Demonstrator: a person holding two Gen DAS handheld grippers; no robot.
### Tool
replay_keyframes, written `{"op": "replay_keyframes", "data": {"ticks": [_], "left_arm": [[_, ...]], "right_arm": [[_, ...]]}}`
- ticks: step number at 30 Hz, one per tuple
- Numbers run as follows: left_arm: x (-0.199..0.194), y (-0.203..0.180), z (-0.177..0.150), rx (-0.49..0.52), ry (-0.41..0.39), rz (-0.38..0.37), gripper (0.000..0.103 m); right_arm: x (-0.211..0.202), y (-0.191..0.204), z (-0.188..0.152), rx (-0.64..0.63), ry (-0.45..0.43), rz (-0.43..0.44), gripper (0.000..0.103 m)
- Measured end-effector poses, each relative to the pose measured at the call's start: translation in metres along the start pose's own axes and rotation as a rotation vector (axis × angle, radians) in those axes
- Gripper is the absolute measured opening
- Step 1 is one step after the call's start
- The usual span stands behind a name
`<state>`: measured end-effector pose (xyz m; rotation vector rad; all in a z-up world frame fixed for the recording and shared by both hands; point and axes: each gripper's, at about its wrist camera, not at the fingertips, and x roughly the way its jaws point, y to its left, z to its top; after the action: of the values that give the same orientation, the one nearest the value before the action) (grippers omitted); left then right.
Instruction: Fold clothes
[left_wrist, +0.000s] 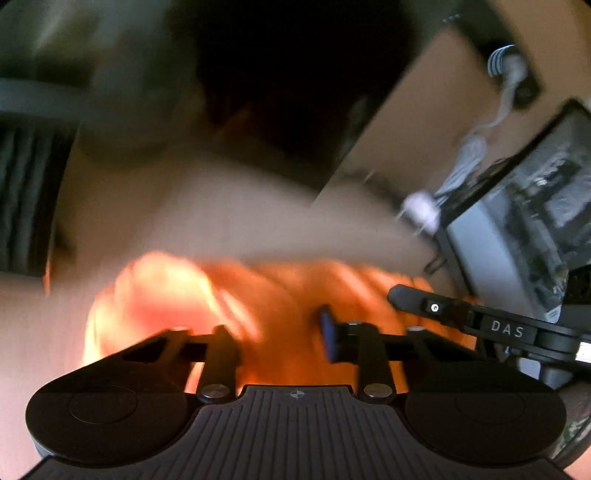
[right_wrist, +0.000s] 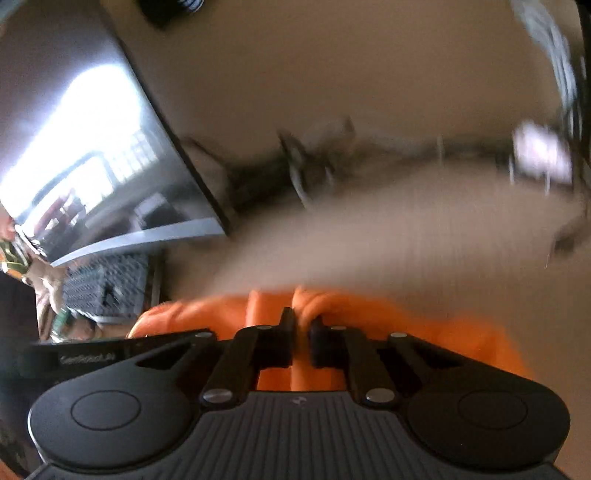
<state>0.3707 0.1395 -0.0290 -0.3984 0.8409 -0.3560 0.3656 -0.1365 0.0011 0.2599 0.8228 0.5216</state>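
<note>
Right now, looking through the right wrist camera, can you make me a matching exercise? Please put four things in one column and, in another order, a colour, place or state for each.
Things:
1. garment
2. right gripper
3. monitor
4. keyboard

Descriptions:
A. shows a bright glare on its dark screen
B. orange
C. lies just below the monitor's lower edge in the picture
D. fingers shut on a fold of cloth

Pairs: 1-B; 2-D; 3-A; 4-C
</note>
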Motion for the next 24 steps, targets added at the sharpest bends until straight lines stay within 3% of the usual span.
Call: {"op": "replay_keyframes", "data": {"ticks": [3,6,10,13,15,18,19,20,21,24], "left_arm": [[-0.039,-0.023,0.013,0.093,-0.109,-0.035,0.02],[-0.069,-0.038,-0.001,0.175,-0.151,-0.049,0.02],[-0.068,-0.042,-0.052,0.271,-0.082,0.008,0.02],[-0.04,-0.028,-0.086,0.244,0.036,0.071,0.025],[-0.025,-0.019,-0.101,0.233,0.075,0.112,0.031],[-0.029,-0.007,-0.103,0.188,0.087,0.114,0.033],[-0.034,-0.005,-0.101,0.179,0.081,0.11,0.038],[-0.044,-0.006,-0.098,0.185,0.06,0.106,0.052],[-0.056,-0.008,-0.095,0.196,0.033,0.104,0.059],[-0.094,-0.012,-0.08,0.216,-0.052,0.086,0.066]], "right_arm": [[-0.04,0.007,0.012,-0.043,-0.105,0.02,0.007],[-0.074,0.007,0.004,-0.077,-0.166,0.033,0.007],[-0.088,0.003,-0.042,-0.119,-0.124,-0.016,0.007],[-0.067,-0.003,-0.08,-0.127,-0.03,-0.091,0.007],[-0.049,-0.006,-0.099,-0.152,0.016,-0.143,0.01],[-0.04,-0.001,-0.111,-0.185,0.033,-0.196,0.018],[-0.046,0.003,-0.109,-0.197,0.014,-0.198,0.021],[-0.053,0.007,-0.107,-0.209,-0.004,-0.2,0.029],[-0.059,0.012,-0.104,-0.221,-0.022,-0.202,0.036],[-0.08,0.023,-0.096,-0.26,-0.098,-0.205,0.038]]}}
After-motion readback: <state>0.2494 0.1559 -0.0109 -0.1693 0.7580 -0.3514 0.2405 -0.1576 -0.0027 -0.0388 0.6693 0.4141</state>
